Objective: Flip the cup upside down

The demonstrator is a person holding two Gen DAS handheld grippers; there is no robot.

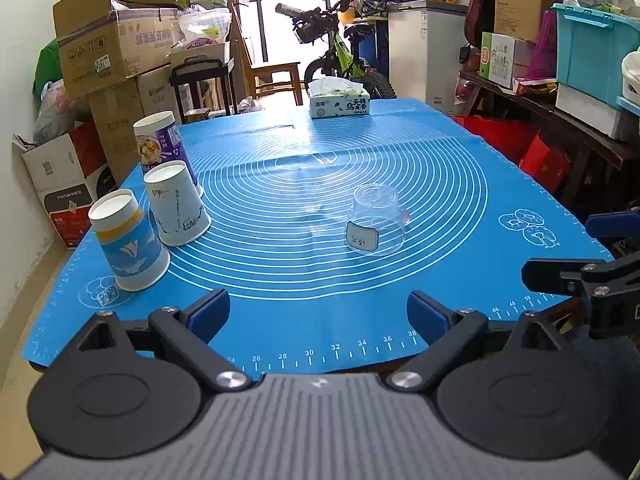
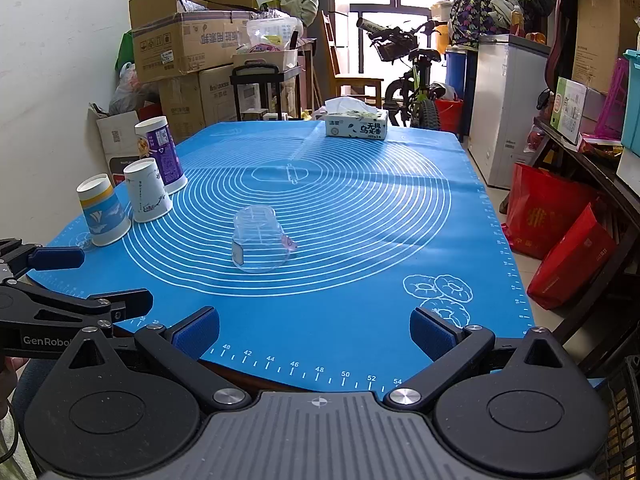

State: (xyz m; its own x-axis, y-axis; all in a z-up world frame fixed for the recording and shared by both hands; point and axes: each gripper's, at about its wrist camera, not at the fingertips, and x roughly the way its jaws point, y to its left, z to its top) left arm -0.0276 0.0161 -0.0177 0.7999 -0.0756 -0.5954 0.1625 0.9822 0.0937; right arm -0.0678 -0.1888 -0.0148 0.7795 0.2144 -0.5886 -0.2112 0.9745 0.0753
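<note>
Status: the clear plastic cup (image 1: 376, 220) already sits mouth-down on the blue mat (image 1: 320, 184), roughly mid-table, wide rim on the mat and closed base up. Its label faces the near side. So we judge the flip done, at least for this cup; nothing visibly left but backing off.

Far left on the mat we have three paper cups: the blue-and-yellow cup (image 1: 128, 240) nearest, the white cup (image 1: 178, 204) behind it, the purple cup (image 1: 164, 148) farthest. All three also stand narrow end up, so they look inverted too. Tissue box (image 1: 339, 100) sits at the far edge, untouched.

Our left gripper (image 1: 318, 312) hovers over the near edge of the mat, pointed at the ring pattern, fingers spread wide, nothing between them. The clear cup is well apart from it, farther in and slightly right.

Our right gripper (image 2: 314, 332) is likewise at the near edge, level, fingers spread, empty. The cup (image 2: 260, 240) lies ahead and a little left of its centreline, not touching.

Neither gripper contacts anything. Both look parked side by side.
</note>
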